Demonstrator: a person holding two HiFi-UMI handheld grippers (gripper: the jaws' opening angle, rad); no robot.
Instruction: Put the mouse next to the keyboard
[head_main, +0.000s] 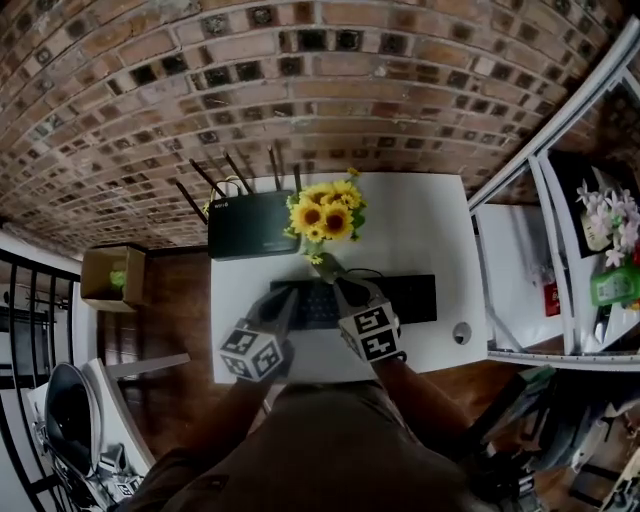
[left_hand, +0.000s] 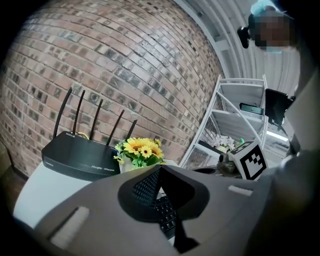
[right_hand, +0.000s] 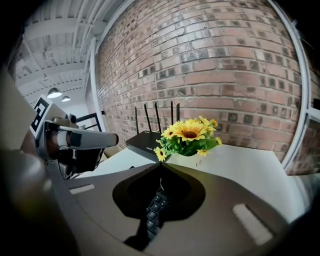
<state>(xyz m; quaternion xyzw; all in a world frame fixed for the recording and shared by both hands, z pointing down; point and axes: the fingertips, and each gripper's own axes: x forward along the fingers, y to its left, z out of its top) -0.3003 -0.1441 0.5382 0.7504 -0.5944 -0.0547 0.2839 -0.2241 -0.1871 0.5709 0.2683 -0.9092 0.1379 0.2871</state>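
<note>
Left tongs (left_hand: 159, 169) shut tight, nothing inside. Right tongs (right_hand: 161, 165) shut tight too, nothing inside. Both hang over black keyboard (head_main: 412, 298) on white table (head_main: 420, 215). Mouse (head_main: 461, 333) sits on table near keyboard's right end, not touching it. Sunflowers (head_main: 325, 215) and router (head_main: 250, 225) behind keyboard

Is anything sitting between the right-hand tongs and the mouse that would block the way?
Nothing visible does. The right tongs are over the keyboard, shut and empty. The mouse lies on the bare table just past the keyboard's right end, with only open tabletop in between.
</note>
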